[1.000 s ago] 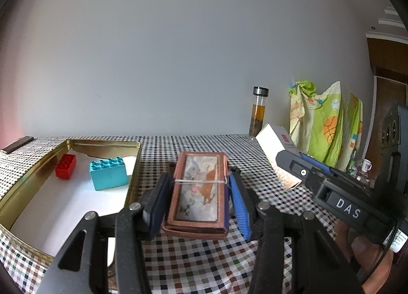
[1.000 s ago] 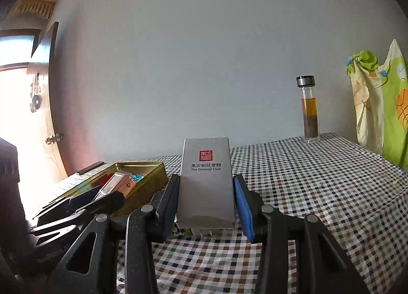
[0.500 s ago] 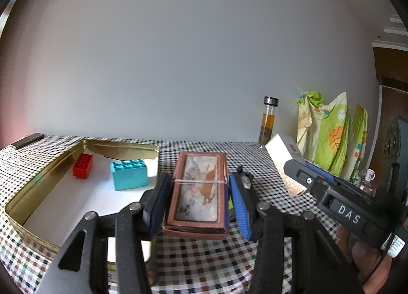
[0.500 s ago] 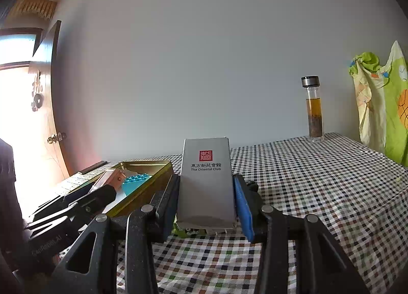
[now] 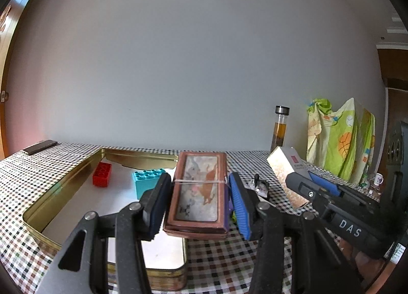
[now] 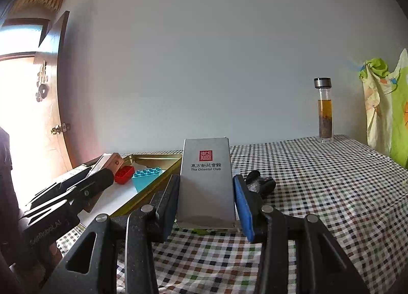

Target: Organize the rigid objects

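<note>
My left gripper (image 5: 200,198) is shut on a brown picture box (image 5: 199,193) bound with a rubber band, held above the right edge of a gold tin tray (image 5: 63,189). A red brick (image 5: 102,178) and a teal brick (image 5: 146,183) lie in the tray. My right gripper (image 6: 206,198) is shut on a grey "The Oriental Club" box (image 6: 206,181), held above the checkered table right of the tray (image 6: 158,161). The left gripper with its brown box (image 6: 112,163) shows at the left of the right wrist view; the grey box (image 5: 288,174) shows at the right of the left wrist view.
A black binder clip (image 6: 260,183) lies on the checkered cloth just beyond the grey box. A glass bottle of amber liquid (image 6: 325,110) stands at the table's back. A green patterned bag (image 5: 339,138) hangs at the right. A dark flat bar (image 5: 39,147) lies at the far left.
Both grippers have lifted with their boxes still held. The left gripper has moved left over the tray's right edge, so the bricks now appear closer to it.
</note>
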A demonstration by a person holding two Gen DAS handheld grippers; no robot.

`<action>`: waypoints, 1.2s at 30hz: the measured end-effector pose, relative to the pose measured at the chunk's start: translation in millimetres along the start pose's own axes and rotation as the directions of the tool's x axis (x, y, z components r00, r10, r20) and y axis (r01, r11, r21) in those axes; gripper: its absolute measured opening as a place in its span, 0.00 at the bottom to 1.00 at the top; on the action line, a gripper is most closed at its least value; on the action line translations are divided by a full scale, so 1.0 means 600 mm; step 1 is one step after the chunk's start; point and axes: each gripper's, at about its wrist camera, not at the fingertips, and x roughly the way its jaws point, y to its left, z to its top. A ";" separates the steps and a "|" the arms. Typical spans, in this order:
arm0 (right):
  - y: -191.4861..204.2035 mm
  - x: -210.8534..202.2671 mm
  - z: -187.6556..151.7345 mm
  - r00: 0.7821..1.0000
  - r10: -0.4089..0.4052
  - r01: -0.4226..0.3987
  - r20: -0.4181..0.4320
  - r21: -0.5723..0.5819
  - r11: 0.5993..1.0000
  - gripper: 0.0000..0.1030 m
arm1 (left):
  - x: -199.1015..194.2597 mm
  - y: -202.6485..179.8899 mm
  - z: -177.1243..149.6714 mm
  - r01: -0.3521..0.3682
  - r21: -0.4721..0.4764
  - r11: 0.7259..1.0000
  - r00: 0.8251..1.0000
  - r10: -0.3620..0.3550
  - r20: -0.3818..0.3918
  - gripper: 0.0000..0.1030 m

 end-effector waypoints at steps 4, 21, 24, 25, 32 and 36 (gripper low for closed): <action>0.007 0.001 -0.002 1.000 0.005 -0.005 -0.002 -0.002 1.000 0.43 | -0.003 0.012 0.001 -0.014 -0.003 1.000 1.000 0.014 0.006 0.45; 0.055 0.006 -0.013 0.999 0.033 -0.034 -0.005 -0.073 0.997 0.43 | -0.017 0.063 0.001 -0.069 -0.047 0.997 0.997 0.070 0.019 0.45; 0.061 0.006 -0.014 0.999 0.043 -0.043 -0.007 -0.077 0.996 0.43 | -0.017 0.067 0.002 -0.078 -0.051 0.996 0.997 0.079 0.019 0.45; 0.064 0.006 -0.014 0.999 0.046 -0.046 -0.006 -0.081 0.996 0.43 | -0.018 0.071 0.002 -0.081 -0.056 0.995 0.996 0.082 0.018 0.45; 0.080 0.011 -0.014 0.997 0.071 -0.072 -0.015 -0.089 0.993 0.43 | -0.027 0.089 0.001 -0.102 -0.071 0.992 0.994 0.103 0.020 0.45; 0.090 0.015 -0.014 0.996 0.088 -0.089 -0.022 -0.087 0.992 0.43 | -0.027 0.093 0.002 -0.110 -0.073 0.991 0.994 0.112 0.020 0.45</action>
